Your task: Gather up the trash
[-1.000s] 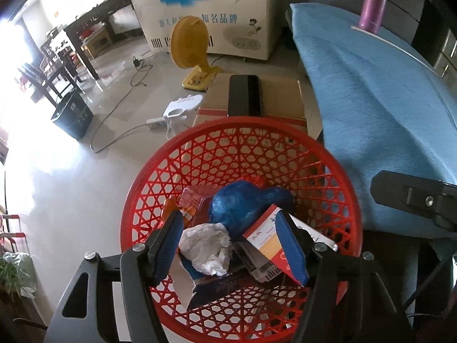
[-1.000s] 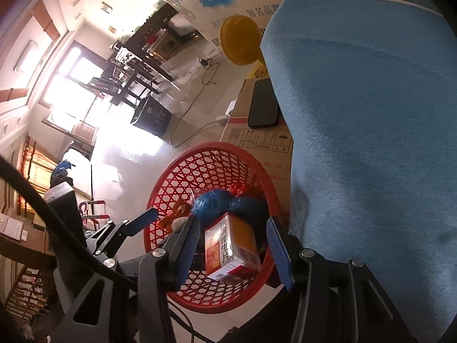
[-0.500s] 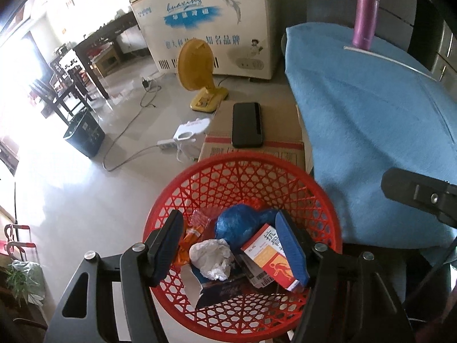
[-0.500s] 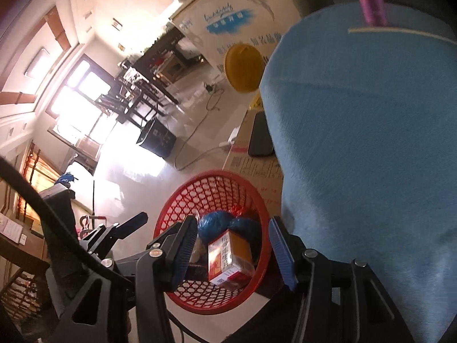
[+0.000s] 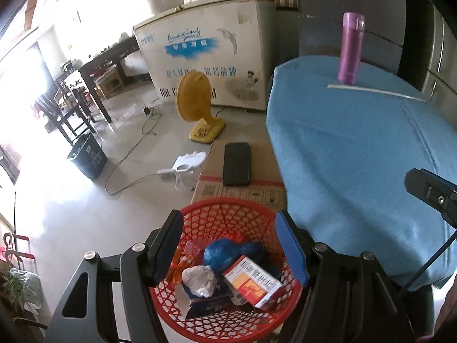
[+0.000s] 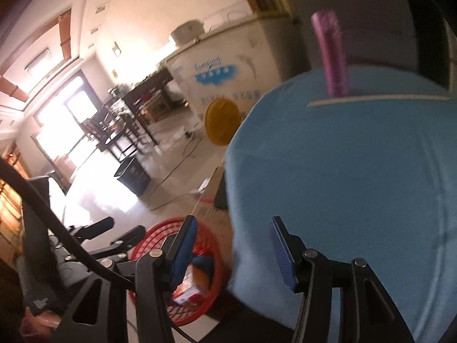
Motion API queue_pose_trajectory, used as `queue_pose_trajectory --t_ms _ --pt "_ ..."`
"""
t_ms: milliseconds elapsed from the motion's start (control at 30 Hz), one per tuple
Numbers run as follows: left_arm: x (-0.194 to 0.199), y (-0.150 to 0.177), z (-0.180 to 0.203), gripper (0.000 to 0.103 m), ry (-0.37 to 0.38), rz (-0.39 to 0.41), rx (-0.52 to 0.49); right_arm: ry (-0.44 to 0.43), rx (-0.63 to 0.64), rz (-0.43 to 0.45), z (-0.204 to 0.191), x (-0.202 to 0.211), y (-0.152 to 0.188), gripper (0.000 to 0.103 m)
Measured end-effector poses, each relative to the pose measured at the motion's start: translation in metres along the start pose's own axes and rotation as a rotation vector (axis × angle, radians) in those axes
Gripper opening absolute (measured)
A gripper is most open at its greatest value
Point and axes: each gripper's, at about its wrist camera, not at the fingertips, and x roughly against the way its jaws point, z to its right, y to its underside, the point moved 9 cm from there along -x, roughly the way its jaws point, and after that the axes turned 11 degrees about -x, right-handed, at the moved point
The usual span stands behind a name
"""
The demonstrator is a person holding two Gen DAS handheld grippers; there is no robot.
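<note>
A red mesh basket stands on the floor beside a table draped in blue cloth. Inside it lie a red and orange carton, a blue bag and a white paper wad. My left gripper hangs open above the basket, holding nothing. The right gripper is open too and empty, over the cloth's edge, with the basket low on its left. A purple bottle and a thin white strip rest on the far part of the table.
A cardboard box with a black phone on it stands just behind the basket. Beyond are a yellow fan, a white chest freezer, a power strip with cable and a dark bin.
Both grippers have risen and tipped upward, so the basket has shrunk and dropped low in both views. The carton that sat between the right jaws now lies in the basket.
</note>
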Motion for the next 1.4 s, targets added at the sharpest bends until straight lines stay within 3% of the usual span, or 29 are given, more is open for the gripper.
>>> queue_pose_trajectory --t_ms 367,900,1033,1400 --pt "0.038 -0.042 0.042 0.068 -0.012 0.104 -0.083 0.135 0.025 0.187 0.051 0.079 -0.035 0.058" --pt "0.109 -0.100 0.144 0.069 0.073 0.263 -0.213 0.290 -0.003 0.393 0.113 0.189 -0.058 0.064" --pt "0.123 -0.111 0.162 0.087 0.074 0.314 -0.223 0.322 -0.018 0.435 0.128 0.210 -0.062 0.065" --pt "0.145 -0.136 0.208 0.088 0.135 0.366 -0.266 0.381 -0.074 0.502 0.167 0.246 -0.076 0.066"
